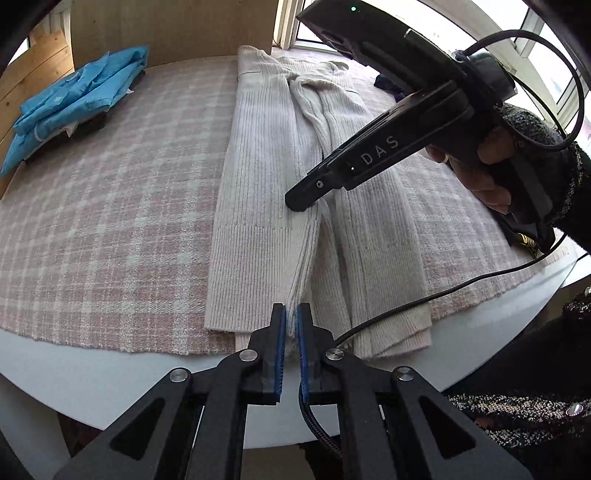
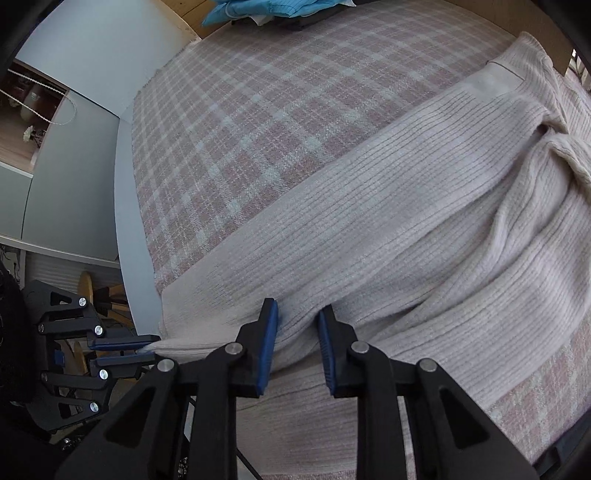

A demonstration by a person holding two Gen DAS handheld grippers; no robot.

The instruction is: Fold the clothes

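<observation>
A cream ribbed sweater (image 1: pixel 258 166) lies lengthwise on the pink plaid cloth (image 1: pixel 110 221), its two sides folded in toward the middle. At the near hem my left gripper (image 1: pixel 291 314) is shut on the edge of the folded left flap, a thin ridge of knit between its blue pads. Farther up the same fold, my right gripper (image 1: pixel 299 201) pinches the flap edge. In the right wrist view the sweater (image 2: pixel 406 221) bunches into a ridge between the right gripper (image 2: pixel 298 317) pads, with creases running out from it. The left gripper (image 2: pixel 147 347) shows at the left, clamped on the hem corner.
A folded blue garment (image 1: pixel 74 96) sits at the far left of the cloth, also seen as the blue garment (image 2: pixel 266 11). The white table edge (image 1: pixel 110 373) runs close under the hem. A black cable (image 1: pixel 461 288) crosses the near right corner. A person's hand (image 1: pixel 480 173) holds the right gripper.
</observation>
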